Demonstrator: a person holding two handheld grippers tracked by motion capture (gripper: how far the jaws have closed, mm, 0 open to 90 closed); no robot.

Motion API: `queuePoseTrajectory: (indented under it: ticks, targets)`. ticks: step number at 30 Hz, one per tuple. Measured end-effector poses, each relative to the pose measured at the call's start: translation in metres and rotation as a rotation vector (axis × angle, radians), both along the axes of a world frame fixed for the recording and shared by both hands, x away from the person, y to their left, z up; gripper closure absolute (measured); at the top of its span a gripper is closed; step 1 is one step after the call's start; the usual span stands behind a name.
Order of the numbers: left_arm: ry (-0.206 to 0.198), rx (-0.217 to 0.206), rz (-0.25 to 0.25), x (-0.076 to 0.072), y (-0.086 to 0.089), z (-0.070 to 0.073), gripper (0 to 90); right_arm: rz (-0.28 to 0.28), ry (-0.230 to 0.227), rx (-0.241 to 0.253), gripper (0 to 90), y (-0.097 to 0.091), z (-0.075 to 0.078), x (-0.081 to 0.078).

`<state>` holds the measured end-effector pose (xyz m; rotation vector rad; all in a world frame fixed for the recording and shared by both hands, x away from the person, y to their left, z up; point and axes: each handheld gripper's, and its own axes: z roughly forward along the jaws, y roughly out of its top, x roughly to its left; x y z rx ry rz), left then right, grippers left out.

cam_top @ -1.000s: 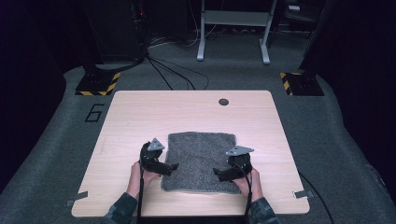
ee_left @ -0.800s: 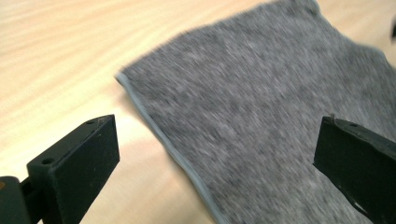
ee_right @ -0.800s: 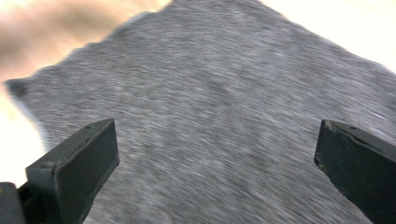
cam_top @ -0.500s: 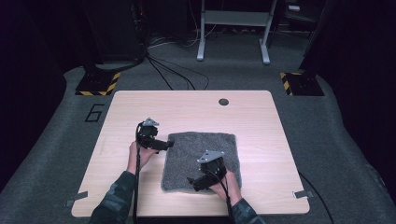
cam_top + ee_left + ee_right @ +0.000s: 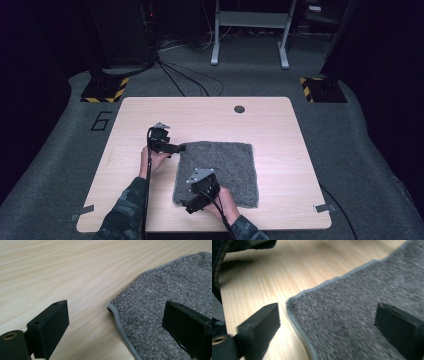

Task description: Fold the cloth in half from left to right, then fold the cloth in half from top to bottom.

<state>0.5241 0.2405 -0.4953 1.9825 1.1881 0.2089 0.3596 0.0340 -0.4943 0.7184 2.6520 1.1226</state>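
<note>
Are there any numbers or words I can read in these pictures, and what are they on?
"6" – a dark numeral marked on the grey floor mat, left of the wooden table.
No words or labels can be read on the grey towel or the table.

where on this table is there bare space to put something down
Bare wood lies along the far edge of the table around the small dark hole, and in the strip right of the grey towel. It is crowded at the towel's left edge, where both grippers work.
</note>
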Motion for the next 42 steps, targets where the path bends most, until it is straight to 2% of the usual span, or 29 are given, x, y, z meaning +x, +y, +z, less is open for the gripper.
queuePoseTrajectory:
  ticks: [2, 3, 4, 6, 7, 9, 10, 11, 12, 14, 16, 18, 19, 21, 22, 24, 25, 27, 29, 31, 32, 35, 38, 40, 42]
  targets:
    - [-0.023, 0.015, 0.005, 0.003, -0.003, -0.001, 8.5, 0.013, 0.000, -0.010, 9.4, 0.008, -0.003, -0.001]
    - [-0.012, 0.024, -0.003, 0.004, -0.003, -0.001, 9.2, 0.014, -0.006, -0.011, 11.2, 0.012, -0.005, -0.002]
    - [-0.009, 0.023, 0.000, 0.005, -0.005, -0.002, 9.7, 0.023, 0.010, -0.025, 12.6, 0.015, -0.006, -0.002]
    - [-0.004, 0.034, -0.004, 0.008, -0.007, -0.004, 10.8, 0.026, 0.004, -0.025, 15.1, 0.022, -0.010, -0.004]
    - [0.002, 0.037, -0.006, 0.010, -0.008, -0.005, 11.7, 0.028, -0.003, -0.042, 16.6, 0.026, -0.011, -0.006]
    - [-0.002, 0.045, 0.000, 0.012, -0.009, -0.006, 14.8, 0.035, -0.021, -0.041, 23.9, 0.033, -0.014, -0.007]
    - [0.007, 0.055, 0.009, 0.014, -0.010, -0.007, 18.8, 0.039, -0.024, -0.062, 30.7, 0.038, -0.013, -0.008]
    - [0.007, 0.058, 0.009, 0.016, -0.011, -0.007, 18.8, 0.039, -0.024, -0.062, 30.7, 0.038, -0.013, -0.008]
    - [0.018, 0.049, 0.011, 0.018, -0.011, -0.008, 20.2, 0.032, -0.031, -0.054, 33.6, 0.041, -0.014, -0.009]
    - [0.013, 0.055, 0.021, 0.019, -0.013, -0.009, 24.2, 0.034, -0.044, -0.068, 40.6, 0.044, -0.015, -0.010]
    - [0.026, 0.060, 0.007, 0.020, -0.014, -0.011, 27.2, 0.025, -0.042, -0.077, 46.1, 0.047, -0.016, -0.011]
    - [0.026, 0.068, 0.006, 0.021, -0.014, -0.014, 32.1, 0.029, -0.057, -0.086, 50.6, 0.049, -0.018, -0.011]
    - [0.039, 0.060, -0.001, 0.021, -0.014, -0.015, 34.4, 0.021, -0.048, -0.091, 52.3, 0.049, -0.018, -0.012]
    - [0.029, 0.061, -0.001, 0.021, -0.014, -0.016, 43.6, 0.034, -0.056, -0.101, 57.1, 0.049, -0.018, -0.012]
    - [0.035, 0.056, -0.005, 0.020, -0.014, -0.016, 43.6, 0.034, -0.056, -0.101, 57.1, 0.049, -0.018, -0.012]
    - [0.028, 0.058, -0.015, 0.019, -0.014, -0.017, 51.5, 0.023, -0.062, -0.083, 60.3, 0.050, -0.020, -0.013]
    - [0.027, 0.062, -0.023, 0.019, -0.014, -0.016, 54.8, 0.038, -0.045, -0.097, 61.7, 0.049, -0.019, -0.014]
    - [0.022, 0.063, -0.022, 0.018, -0.015, -0.017, 59.3, 0.032, -0.059, -0.102, 65.6, 0.050, -0.020, -0.015]
    - [0.012, 0.061, -0.028, 0.016, -0.016, -0.018, 63.7, 0.032, -0.068, -0.085, 69.8, 0.051, -0.022, -0.016]
    - [-0.004, 0.079, -0.042, 0.016, -0.016, -0.018, 68.7, 0.032, -0.048, -0.090, 76.0, 0.051, -0.020, -0.017]
    - [-0.004, 0.079, -0.038, 0.015, -0.017, -0.018, 68.7, 0.032, -0.048, -0.090, 76.0, 0.051, -0.020, -0.017]
    - [-0.006, 0.083, -0.035, 0.015, -0.016, -0.018, 72.7, 0.043, -0.053, -0.076, 84.3, 0.050, -0.022, -0.020]
    - [-0.019, 0.081, -0.029, 0.013, -0.015, -0.020, 76.3, 0.024, -0.059, -0.067, 86.2, 0.049, -0.023, -0.021]
    - [-0.012, 0.084, -0.029, 0.012, -0.015, -0.019, 80.5, 0.032, -0.089, -0.065, 87.5, 0.048, -0.023, -0.025]
    - [-0.018, 0.078, -0.016, 0.012, -0.014, -0.018, 84.5, 0.045, -0.094, -0.068, 87.9, 0.048, -0.022, -0.028]
